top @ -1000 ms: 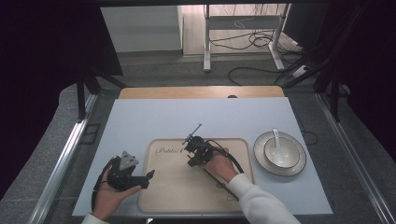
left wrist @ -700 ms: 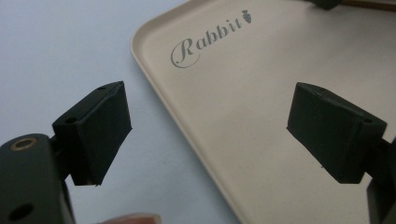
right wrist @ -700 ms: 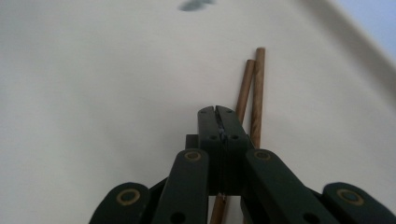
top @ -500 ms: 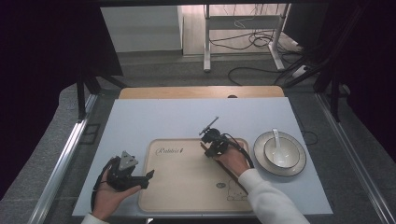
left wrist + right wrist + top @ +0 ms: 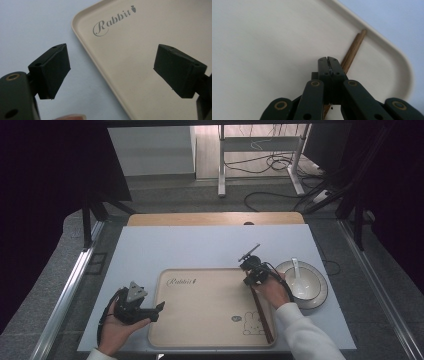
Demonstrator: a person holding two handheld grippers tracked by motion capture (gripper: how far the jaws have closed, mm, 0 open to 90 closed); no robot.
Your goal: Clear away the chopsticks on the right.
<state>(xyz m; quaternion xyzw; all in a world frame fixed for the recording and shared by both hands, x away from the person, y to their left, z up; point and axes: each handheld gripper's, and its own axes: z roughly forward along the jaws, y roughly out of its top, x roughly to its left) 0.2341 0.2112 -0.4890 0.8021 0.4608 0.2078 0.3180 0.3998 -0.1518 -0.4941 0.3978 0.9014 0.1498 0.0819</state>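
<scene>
A beige tray (image 5: 200,305) printed with "Rabbit" and a rabbit drawing lies on the pale blue table (image 5: 200,247). My left gripper (image 5: 158,312) rests in a hand at the tray's left edge. It is open and empty, and the tray rim (image 5: 82,42) passes between its jaws in the left gripper view (image 5: 112,70). My right gripper (image 5: 252,279) hovers over the tray's right side with its jaws shut (image 5: 328,62). Brown chopsticks (image 5: 263,317) lie along the tray's right rim. They run out from under the shut jaws (image 5: 353,48), with nothing visible between the pads.
A white bowl (image 5: 306,289) holding a white spoon (image 5: 295,270) stands on a plate just right of the tray, close to my right hand. A wooden board (image 5: 215,218) borders the table's far edge. Cables and a desk frame are on the floor beyond.
My right gripper has moved from the tray's middle to its right side, toward the bowl. The left gripper has stayed in place.
</scene>
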